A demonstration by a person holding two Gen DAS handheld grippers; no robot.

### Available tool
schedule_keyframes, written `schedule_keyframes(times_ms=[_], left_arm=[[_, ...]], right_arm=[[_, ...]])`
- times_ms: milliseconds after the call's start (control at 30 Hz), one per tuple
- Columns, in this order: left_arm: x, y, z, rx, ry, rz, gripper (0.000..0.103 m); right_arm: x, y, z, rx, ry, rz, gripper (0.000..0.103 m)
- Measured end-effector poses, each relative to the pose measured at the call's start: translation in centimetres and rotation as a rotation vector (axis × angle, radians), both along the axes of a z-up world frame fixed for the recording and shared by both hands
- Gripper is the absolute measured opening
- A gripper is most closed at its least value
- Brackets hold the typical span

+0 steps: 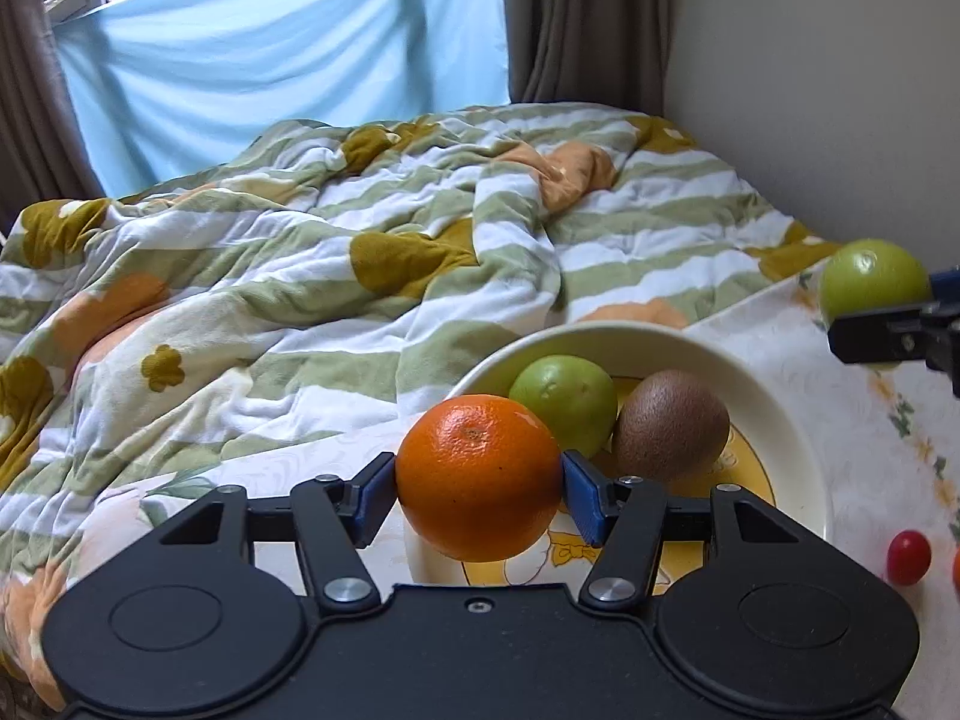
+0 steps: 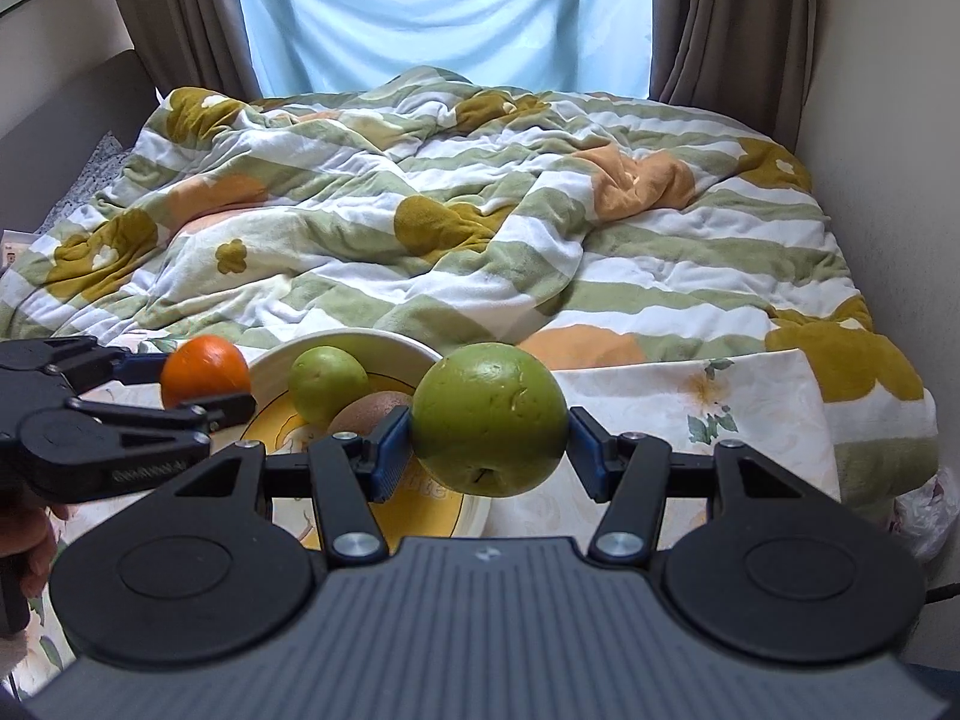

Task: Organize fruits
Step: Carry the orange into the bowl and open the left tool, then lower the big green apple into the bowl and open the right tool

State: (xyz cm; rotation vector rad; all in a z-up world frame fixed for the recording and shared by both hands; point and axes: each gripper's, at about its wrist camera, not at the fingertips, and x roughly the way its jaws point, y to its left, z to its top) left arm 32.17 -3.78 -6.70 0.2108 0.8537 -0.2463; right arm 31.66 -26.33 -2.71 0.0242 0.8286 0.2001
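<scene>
My left gripper (image 1: 479, 489) is shut on an orange (image 1: 477, 474) and holds it above the near left rim of a cream bowl (image 1: 774, 414). The bowl holds a green apple (image 1: 564, 399) and a brown kiwi (image 1: 671, 426). My right gripper (image 2: 489, 450) is shut on a second, larger green apple (image 2: 489, 417), held above the table just right of the bowl (image 2: 270, 363). That apple also shows in the left wrist view (image 1: 873, 282), and the orange in the right wrist view (image 2: 204, 372).
A floral tablecloth (image 2: 720, 414) covers the table. A red cherry tomato (image 1: 909, 557) lies right of the bowl, with another orange-red fruit at the frame edge (image 1: 955, 570). A bed with a striped quilt (image 2: 480, 210) lies beyond, with curtains and walls behind.
</scene>
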Motion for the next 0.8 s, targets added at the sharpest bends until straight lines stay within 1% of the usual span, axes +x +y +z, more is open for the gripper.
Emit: schedule_keyframes(times_ms=[233, 400, 433, 467, 533, 600, 667, 700, 800], left_arm=[[0.3, -1.0, -1.3, 0.057, 0.007, -0.062, 0.063], [0.2, -1.2, -1.6, 0.074, -0.001, -0.071, 0.064], [0.2, -1.2, -1.5, 0.077, -0.010, -0.074, 0.072], [0.3, -1.2, -1.4, 0.084, -0.013, -0.075, 0.088], [0.2, -1.1, -1.2, 0.083, -0.021, -0.079, 0.097], [0.1, -0.7, -0.7, 0.081, -0.021, -0.076, 0.098], [-0.2, -0.1, -0.2, 0.083, -0.019, -0.054, 0.098], [-0.4, 0.3, 0.1, 0.073, -0.017, -0.034, 0.098], [-1.1, 2.0, 1.3, 0.000, -0.006, 0.026, 0.099]], right_arm=[[0.9, 0.1, -0.7, -0.010, 0.022, -0.019, 0.071], [1.3, 0.0, -0.9, -0.011, 0.030, -0.031, 0.071], [1.3, 0.0, -1.0, -0.011, 0.031, -0.031, 0.071], [1.4, -0.1, -1.0, -0.011, 0.031, -0.031, 0.071], [1.4, -0.1, -1.0, -0.010, 0.031, -0.031, 0.071], [1.4, -0.1, -0.9, -0.008, 0.030, -0.030, 0.071], [1.3, 0.0, -0.9, -0.005, 0.028, -0.024, 0.071], [1.2, 0.0, -0.8, -0.004, 0.027, -0.018, 0.071], [1.0, 0.2, -0.7, -0.004, 0.022, 0.004, 0.071]])
